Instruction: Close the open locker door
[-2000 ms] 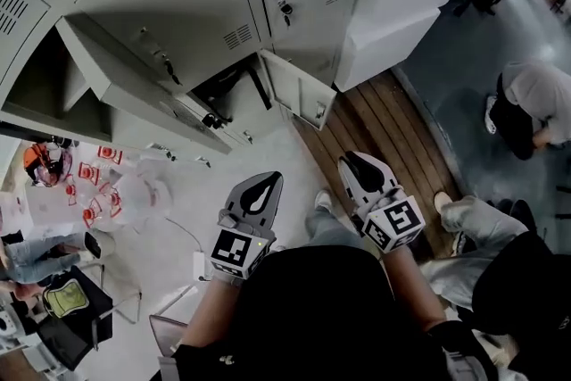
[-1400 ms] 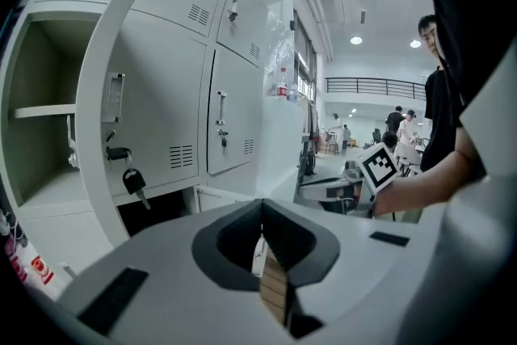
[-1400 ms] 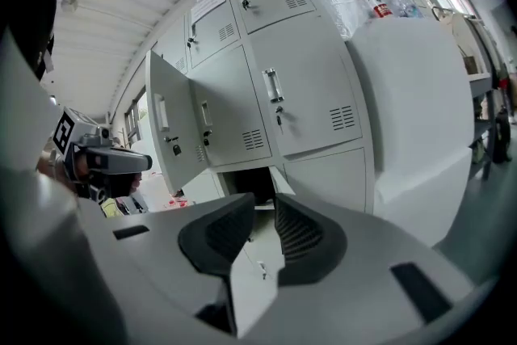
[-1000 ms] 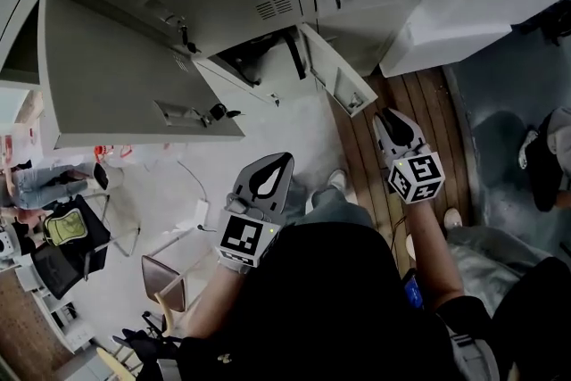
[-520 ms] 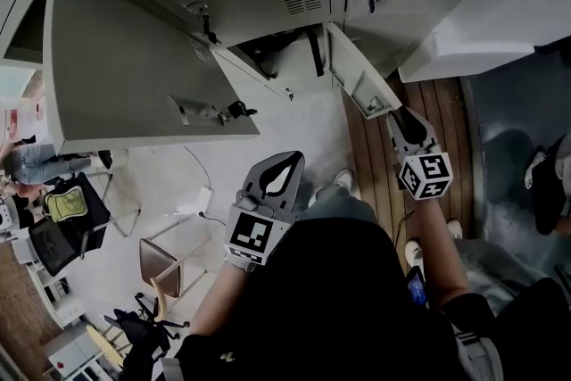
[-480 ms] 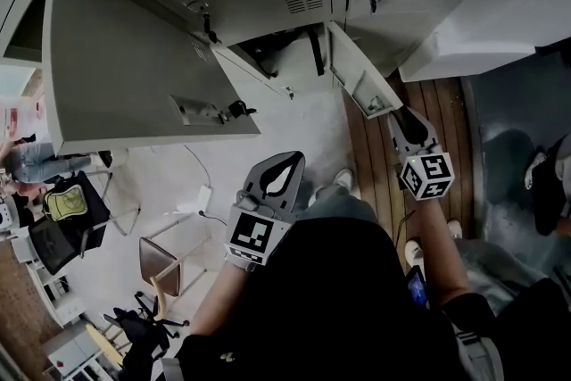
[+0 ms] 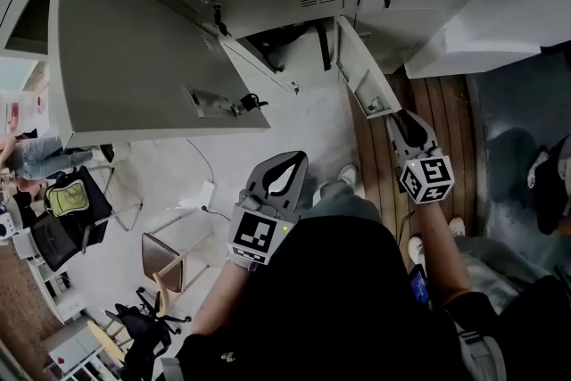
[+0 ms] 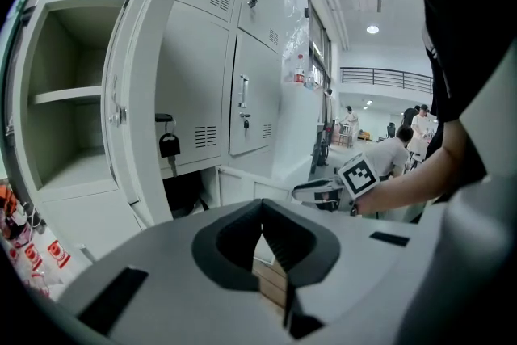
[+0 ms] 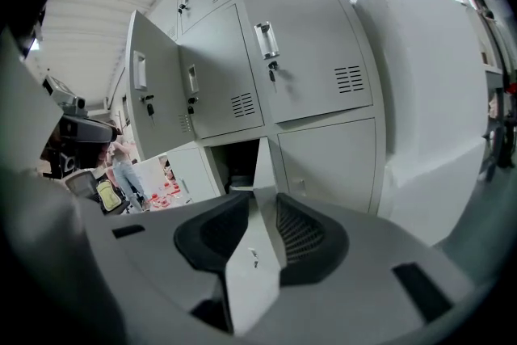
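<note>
R tool [image 7: 397, 117] on locker door [image 7: 358, 70] edge

A: Head view up top, aimed forward and steeply down past the left gripper [image 7: 292, 161] and right gripper [image 7: 397, 117] onto the lockers [image 7: 419, 13].
B: Left gripper view down low, looking along its jaws, upward at the locker fronts from some way back.
A: Right gripper view much closer, low open door [image 9: 254, 254] right between its jaws.
B: Shared across all three: that low door and the tall open door [image 7: 134, 58].
</note>
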Demonstrator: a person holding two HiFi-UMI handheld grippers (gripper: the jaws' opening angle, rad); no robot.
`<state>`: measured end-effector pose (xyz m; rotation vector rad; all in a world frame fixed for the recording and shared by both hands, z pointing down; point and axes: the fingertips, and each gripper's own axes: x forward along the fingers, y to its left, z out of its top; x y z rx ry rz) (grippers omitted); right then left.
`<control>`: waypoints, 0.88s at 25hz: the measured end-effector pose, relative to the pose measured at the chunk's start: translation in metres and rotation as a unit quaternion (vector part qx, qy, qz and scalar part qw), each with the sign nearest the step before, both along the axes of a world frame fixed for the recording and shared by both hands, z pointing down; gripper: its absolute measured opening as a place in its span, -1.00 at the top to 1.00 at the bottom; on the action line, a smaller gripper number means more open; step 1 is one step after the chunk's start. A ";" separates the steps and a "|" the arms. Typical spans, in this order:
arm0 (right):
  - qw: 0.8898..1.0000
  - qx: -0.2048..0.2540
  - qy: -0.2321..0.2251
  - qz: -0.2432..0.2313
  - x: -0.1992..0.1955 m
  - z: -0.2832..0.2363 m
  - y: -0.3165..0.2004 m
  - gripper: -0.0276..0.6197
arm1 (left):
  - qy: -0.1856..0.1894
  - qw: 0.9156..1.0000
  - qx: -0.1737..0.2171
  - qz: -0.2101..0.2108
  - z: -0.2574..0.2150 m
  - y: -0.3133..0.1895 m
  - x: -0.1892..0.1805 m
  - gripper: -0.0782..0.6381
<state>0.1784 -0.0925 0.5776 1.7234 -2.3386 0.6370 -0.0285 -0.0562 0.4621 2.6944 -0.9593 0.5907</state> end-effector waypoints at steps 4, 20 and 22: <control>1.000 -0.003 -0.006 -0.014 -0.024 -0.001 0.006 0.55 | 0.000 1.000 0.002 0.007 -0.002 0.004 -0.007 0.72; 0.984 0.006 -0.038 -0.174 -0.170 0.000 0.002 0.55 | -0.020 1.000 0.010 -0.010 -0.006 0.025 -0.046 0.72; 0.980 0.011 -0.044 -0.193 -0.187 -0.001 -0.003 0.55 | -0.018 1.000 0.010 -0.017 -0.008 0.026 -0.051 0.72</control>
